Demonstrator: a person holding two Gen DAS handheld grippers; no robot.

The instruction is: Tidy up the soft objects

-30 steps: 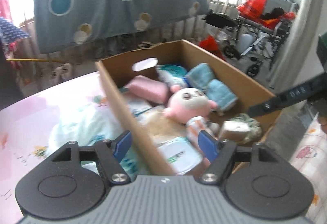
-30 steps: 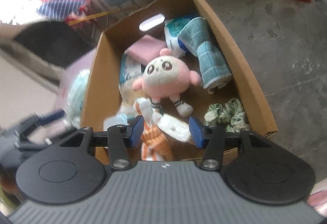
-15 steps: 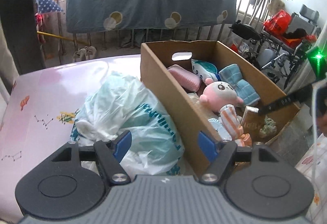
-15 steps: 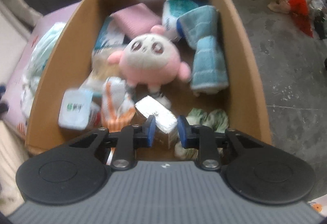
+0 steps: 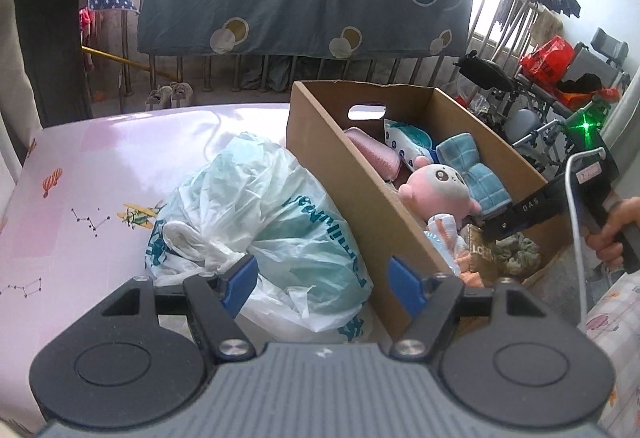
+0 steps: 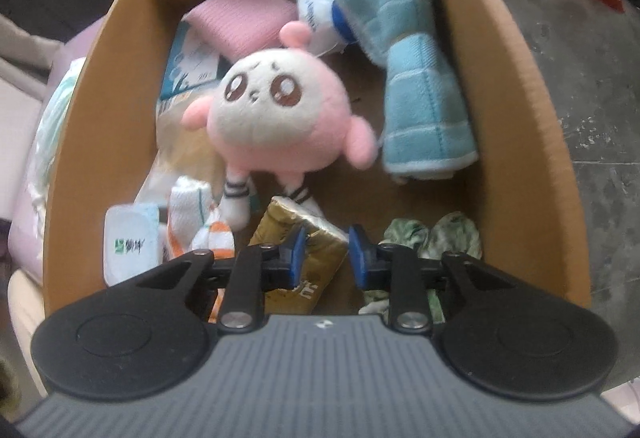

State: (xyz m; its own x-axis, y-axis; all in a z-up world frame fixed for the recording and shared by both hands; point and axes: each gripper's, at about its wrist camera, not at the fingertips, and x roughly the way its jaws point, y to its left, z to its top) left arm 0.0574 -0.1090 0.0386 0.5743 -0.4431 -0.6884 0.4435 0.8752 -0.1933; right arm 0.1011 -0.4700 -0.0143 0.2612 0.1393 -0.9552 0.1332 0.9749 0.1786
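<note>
Box (image 6: 532,142) of brown card fills my right view, full of soft things. Low in the middle, my right gripper (image 6: 326,258) is narrow around a gold tissue pack (image 6: 316,250); its writing is too blurry. Pink plush (image 6: 268,122) lies above. My left gripper (image 5: 322,284) is wide, over a plastic bag (image 5: 280,222).

Right hand-held gripper (image 6: 323,257) now around tissue pack (image 6: 308,250).

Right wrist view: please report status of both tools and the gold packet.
Right tool inside cardboard box, part-closed around gold packet, grip unconfirmed. Left tool open, empty, over plastic bag. Pink plush just ahead.
</note>
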